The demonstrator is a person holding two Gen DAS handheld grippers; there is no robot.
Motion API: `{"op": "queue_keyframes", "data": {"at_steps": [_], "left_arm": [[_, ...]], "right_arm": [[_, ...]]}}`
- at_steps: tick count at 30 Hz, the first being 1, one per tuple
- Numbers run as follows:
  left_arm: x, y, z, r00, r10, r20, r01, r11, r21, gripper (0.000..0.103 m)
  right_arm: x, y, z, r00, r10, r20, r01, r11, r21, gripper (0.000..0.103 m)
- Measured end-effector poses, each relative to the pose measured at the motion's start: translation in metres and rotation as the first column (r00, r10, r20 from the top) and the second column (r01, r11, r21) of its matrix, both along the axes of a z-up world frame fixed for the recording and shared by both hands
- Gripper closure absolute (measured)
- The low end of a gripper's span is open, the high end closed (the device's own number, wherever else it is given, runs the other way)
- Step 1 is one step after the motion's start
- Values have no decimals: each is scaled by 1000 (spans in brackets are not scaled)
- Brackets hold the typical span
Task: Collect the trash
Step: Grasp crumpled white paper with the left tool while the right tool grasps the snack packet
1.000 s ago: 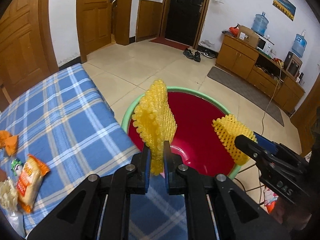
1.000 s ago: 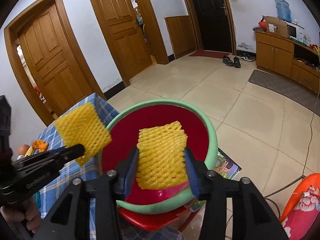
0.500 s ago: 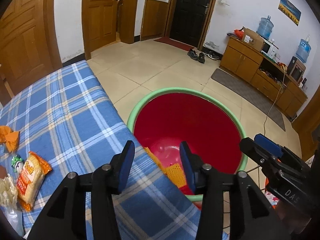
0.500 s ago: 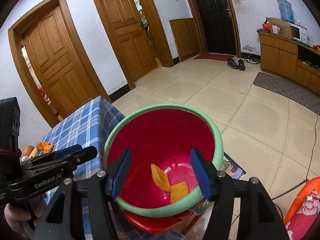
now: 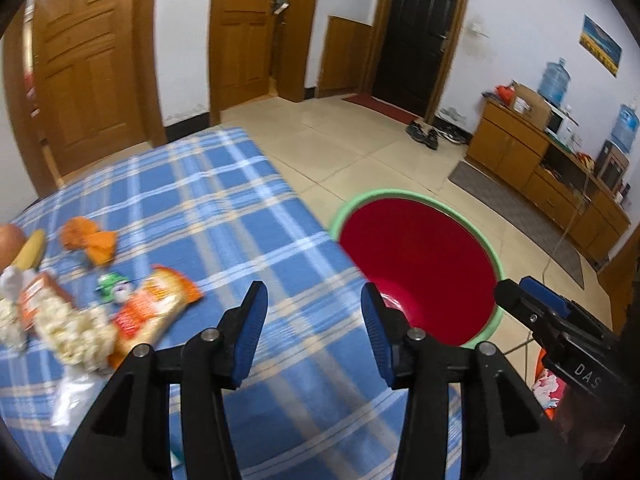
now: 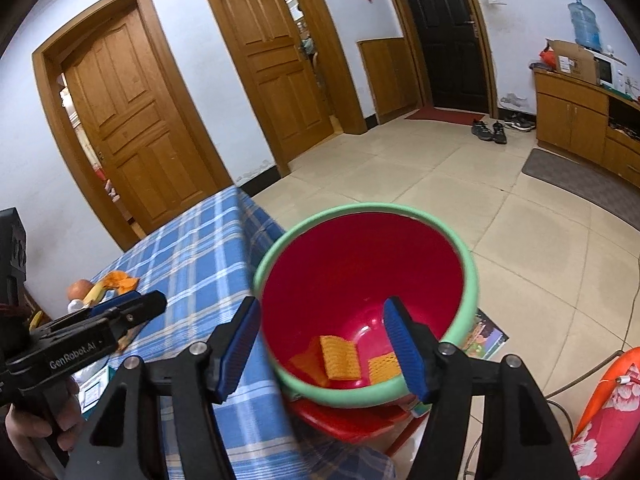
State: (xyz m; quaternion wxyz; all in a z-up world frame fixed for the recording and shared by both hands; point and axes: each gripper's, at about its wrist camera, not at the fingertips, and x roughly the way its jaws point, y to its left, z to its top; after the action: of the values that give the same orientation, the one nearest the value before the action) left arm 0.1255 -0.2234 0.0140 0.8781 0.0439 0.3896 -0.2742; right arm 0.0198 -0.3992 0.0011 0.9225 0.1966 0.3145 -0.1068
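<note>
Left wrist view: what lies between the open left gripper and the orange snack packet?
Only bare blue plaid tablecloth lies between the left gripper and the snack packet, as the left wrist view shows.

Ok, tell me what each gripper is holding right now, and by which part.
Nothing is held. The left gripper and the right gripper both have their jaws open and bare. The yellow foam nets lie loose in the red basin.
</note>
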Motion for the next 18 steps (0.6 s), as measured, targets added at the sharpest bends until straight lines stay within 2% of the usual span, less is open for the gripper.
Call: {"op": "queue_keyframes", "data": {"at_steps": [10, 18], "left_arm": [[8, 81, 11, 980, 195, 26, -195, 981, -14, 54], [24, 132, 1, 944, 329, -3, -329, 944, -2, 54]], "right_arm": [[16, 42, 4, 996, 91, -3, -91, 996, 3, 35], [31, 71, 7, 989, 150, -8, -150, 989, 0, 34]]}}
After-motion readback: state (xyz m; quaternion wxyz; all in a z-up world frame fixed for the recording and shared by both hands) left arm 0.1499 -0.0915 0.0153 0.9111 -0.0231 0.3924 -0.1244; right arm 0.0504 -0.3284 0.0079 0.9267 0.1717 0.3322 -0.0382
